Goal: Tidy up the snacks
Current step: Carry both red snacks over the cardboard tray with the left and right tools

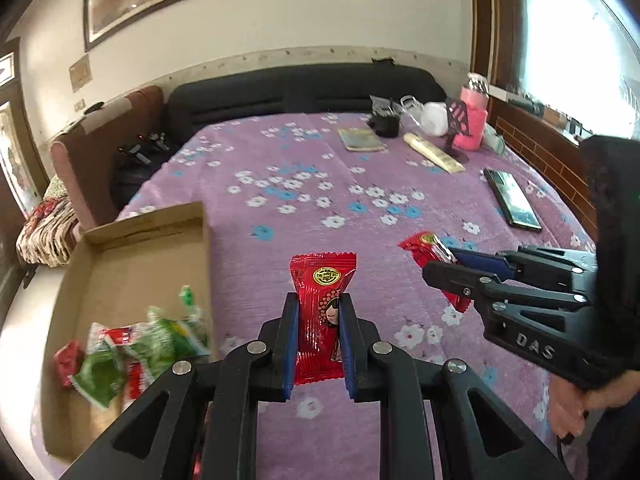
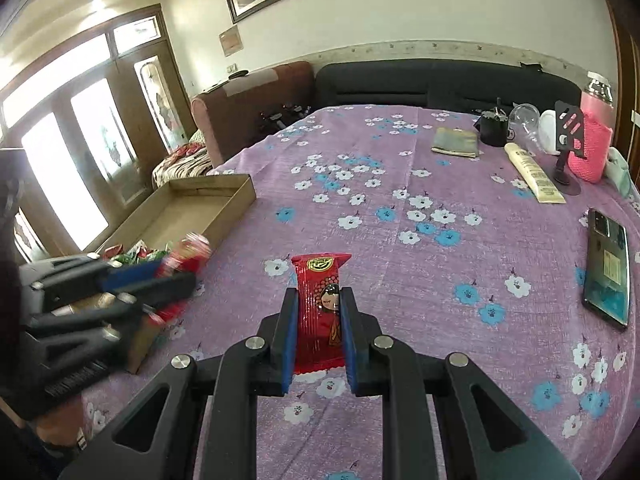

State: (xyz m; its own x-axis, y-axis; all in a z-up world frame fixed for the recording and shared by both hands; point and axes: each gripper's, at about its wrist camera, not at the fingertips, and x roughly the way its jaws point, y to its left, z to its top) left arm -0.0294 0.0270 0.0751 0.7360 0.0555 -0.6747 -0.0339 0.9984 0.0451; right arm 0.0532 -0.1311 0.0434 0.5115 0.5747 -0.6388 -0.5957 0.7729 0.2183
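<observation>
My left gripper [image 1: 319, 304] is shut on a red snack packet [image 1: 320, 312] held upright above the purple flowered bedspread. My right gripper [image 2: 319, 298] is shut on a second red snack packet [image 2: 320, 312]. In the left wrist view the right gripper [image 1: 438, 262] shows at the right with its red packet [image 1: 428, 246]. In the right wrist view the left gripper [image 2: 176, 270] shows blurred at the left, beside the cardboard box [image 2: 236, 200]. The box [image 1: 204, 240] holds several green and red snack packets [image 1: 132, 348] at its near end.
A phone [image 2: 608, 264] lies at the bed's right side. At the far right stand a wallet [image 2: 456, 142], a black cup [image 2: 494, 128], a cream tube [image 2: 534, 178], a phone stand [image 2: 568, 160] and a pink bottle [image 2: 596, 140]. A brown armchair [image 2: 248, 108] and dark headboard [image 2: 440, 80] stand behind.
</observation>
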